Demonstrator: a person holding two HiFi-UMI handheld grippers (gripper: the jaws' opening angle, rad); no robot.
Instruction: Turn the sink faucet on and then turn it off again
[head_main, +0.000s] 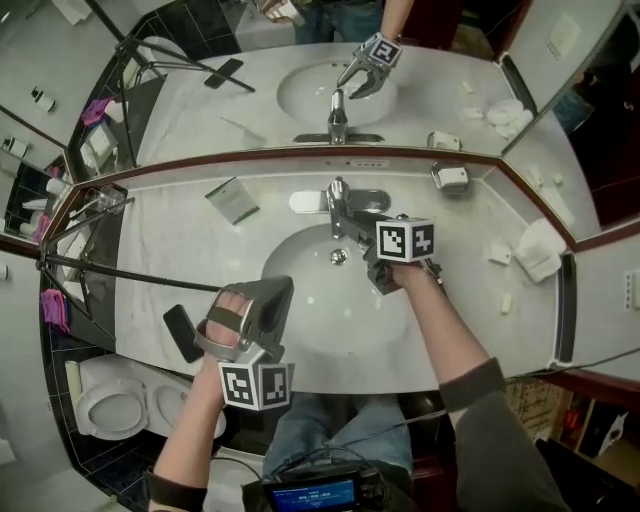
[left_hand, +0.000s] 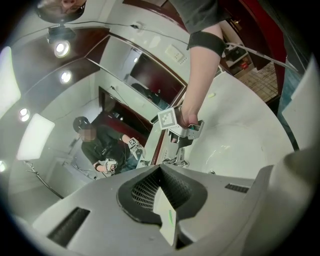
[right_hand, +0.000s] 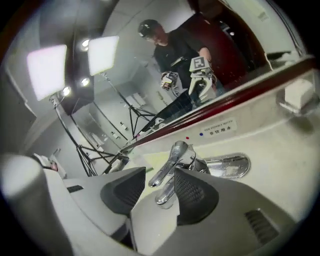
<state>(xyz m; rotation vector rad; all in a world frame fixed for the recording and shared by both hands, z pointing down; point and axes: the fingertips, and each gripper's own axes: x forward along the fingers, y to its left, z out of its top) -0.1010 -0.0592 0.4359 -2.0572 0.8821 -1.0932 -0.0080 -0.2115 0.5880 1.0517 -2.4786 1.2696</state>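
The chrome faucet (head_main: 337, 204) stands at the back of the white basin (head_main: 300, 330), its lever (right_hand: 169, 164) slanting down toward me over the spout (right_hand: 166, 192). My right gripper (head_main: 352, 232) is at the faucet with its jaws open. In the right gripper view (right_hand: 156, 175) the lever and spout show in the gap between the two dark pads, and neither pad presses on them. My left gripper (head_main: 272, 300) hovers over the basin's near left part, shut (left_hand: 160, 175) on nothing. No running water is visible.
A mirror rises behind the counter's dark red trim. On the marble counter lie a card (head_main: 232, 200), a chrome holder (head_main: 450, 178), a folded white cloth (head_main: 540, 250) and a black flat object (head_main: 183, 333). A light-stand tripod (head_main: 90, 270) stands at the left, a toilet (head_main: 110, 410) below it.
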